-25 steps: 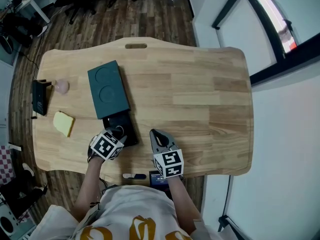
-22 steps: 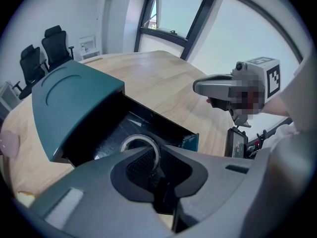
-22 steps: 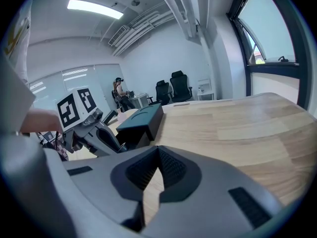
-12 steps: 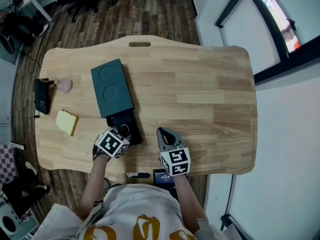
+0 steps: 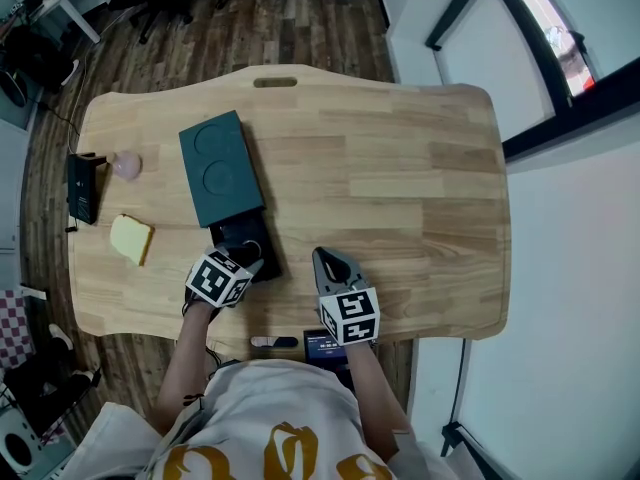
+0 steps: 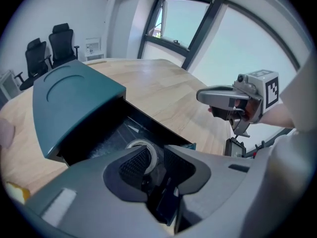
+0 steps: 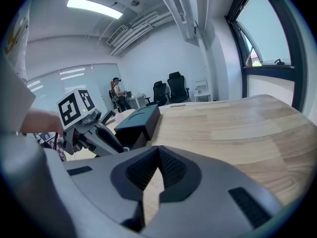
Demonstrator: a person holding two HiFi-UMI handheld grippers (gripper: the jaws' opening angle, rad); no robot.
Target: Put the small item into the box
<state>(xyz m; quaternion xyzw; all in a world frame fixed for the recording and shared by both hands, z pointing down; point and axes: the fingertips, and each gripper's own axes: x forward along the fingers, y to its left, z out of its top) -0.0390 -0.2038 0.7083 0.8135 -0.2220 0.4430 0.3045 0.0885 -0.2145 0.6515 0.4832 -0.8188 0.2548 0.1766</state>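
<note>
The small white ring [image 6: 140, 143] is pinched by its edge in the left gripper [image 6: 158, 151], low over the open black tray of the box [image 6: 101, 135]. If released askew, it could be rolled over the tray's near wall or wedged under the teal lid [image 6: 69, 95]. The right gripper [image 7: 158, 152] is kept closed and empty, apart over the table [image 5: 400, 168].

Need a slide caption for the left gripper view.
The left gripper nips a small white ring inside the open dark box, the right gripper shut and idle beside it.
</note>
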